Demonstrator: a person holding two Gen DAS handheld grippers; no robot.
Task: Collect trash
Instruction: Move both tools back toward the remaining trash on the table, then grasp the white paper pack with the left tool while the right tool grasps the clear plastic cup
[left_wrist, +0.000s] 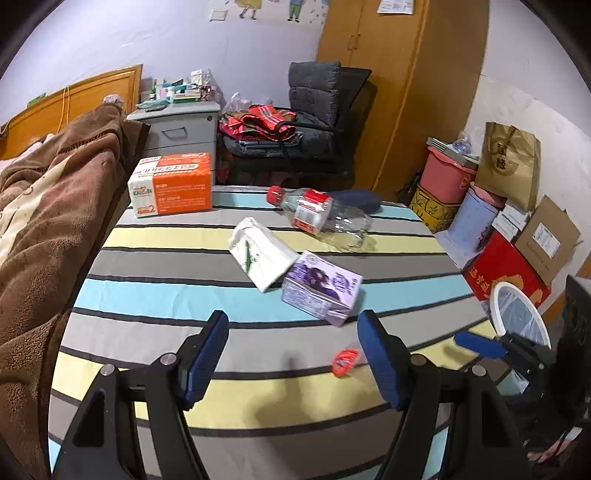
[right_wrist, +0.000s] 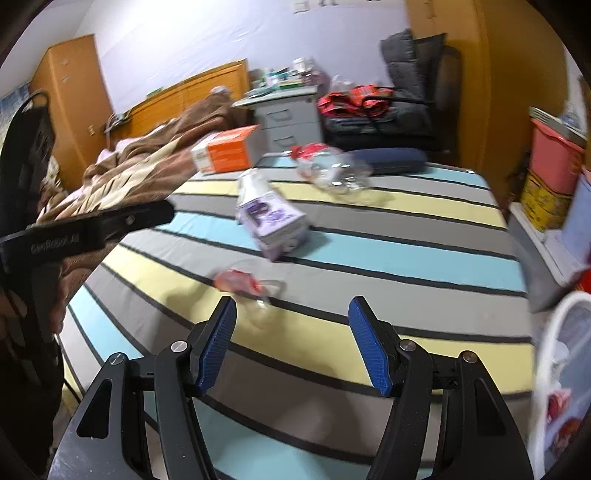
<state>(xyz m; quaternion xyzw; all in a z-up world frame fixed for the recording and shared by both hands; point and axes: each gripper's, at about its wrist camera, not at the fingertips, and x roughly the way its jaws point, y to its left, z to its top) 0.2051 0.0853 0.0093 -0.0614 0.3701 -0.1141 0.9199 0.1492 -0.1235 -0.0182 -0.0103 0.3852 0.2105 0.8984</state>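
Trash lies on the striped bedsheet (left_wrist: 155, 295): a red wrapper (left_wrist: 344, 362) nearest, just before the purple carton (left_wrist: 320, 291); tissue pack (left_wrist: 260, 258) and bottle (left_wrist: 319, 218) beyond it. Left gripper (left_wrist: 293, 363) and right gripper (right_wrist: 291, 347) stand apart, empty. Best pinch the flat wrapper low. White bin (right_wrist: 554, 354), right of the carton, holds scraps.

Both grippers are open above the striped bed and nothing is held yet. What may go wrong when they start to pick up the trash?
1. The small red wrapper lies flat on the sheet, so the left gripper may pinch cloth instead of it.
2. The empty bottle lies on its side and could roll away when pushed.
3. The purple carton touches the white tissue pack; grabbing one may drag the other.
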